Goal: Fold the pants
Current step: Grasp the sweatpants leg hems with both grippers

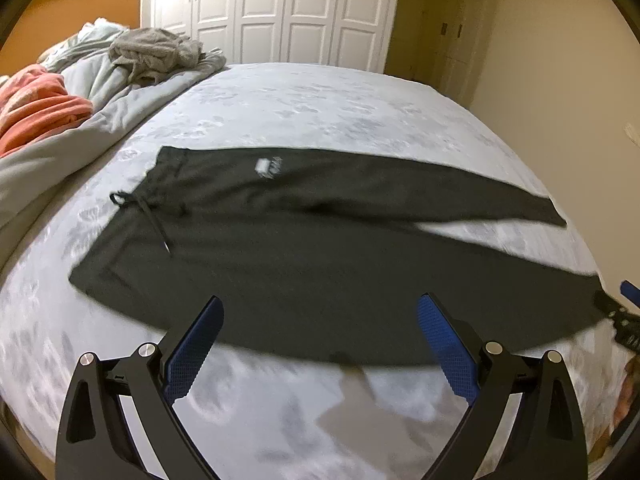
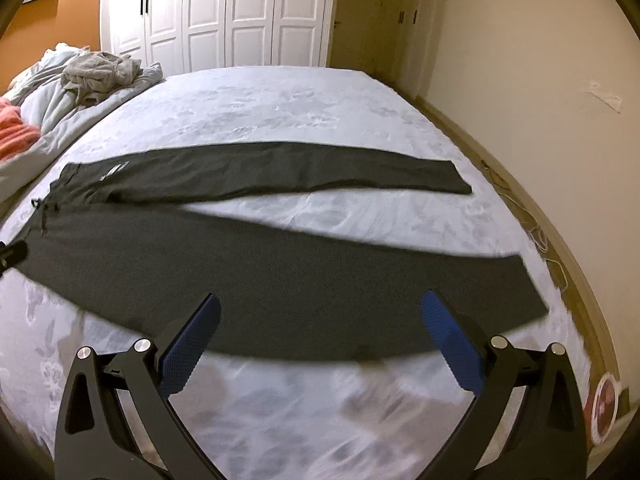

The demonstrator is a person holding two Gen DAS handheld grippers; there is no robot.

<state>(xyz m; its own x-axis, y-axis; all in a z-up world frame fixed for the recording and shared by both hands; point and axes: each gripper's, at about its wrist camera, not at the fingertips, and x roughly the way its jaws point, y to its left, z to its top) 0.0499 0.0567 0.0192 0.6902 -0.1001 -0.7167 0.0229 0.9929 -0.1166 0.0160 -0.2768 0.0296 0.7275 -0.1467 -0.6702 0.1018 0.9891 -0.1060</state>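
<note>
Two grippers spread wide, holding nothing, above the near edge of the pants [image 1: 320, 264].
Pants flat on bed [image 1: 320, 104], legs splayed; left gripper [image 1: 320, 344] near waistband, right gripper [image 2: 320, 340] over near leg; bare sheet beyond pants.

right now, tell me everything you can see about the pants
The pants are dark, soft-looking knit, spread flat and unfolded on the pale bed. The waistband lies to the left with a loose drawstring; the two legs run right, splayed apart. A small white logo marks the far leg near the waist. Neither claw touches them; both are open, hovering at the near edge.
</note>
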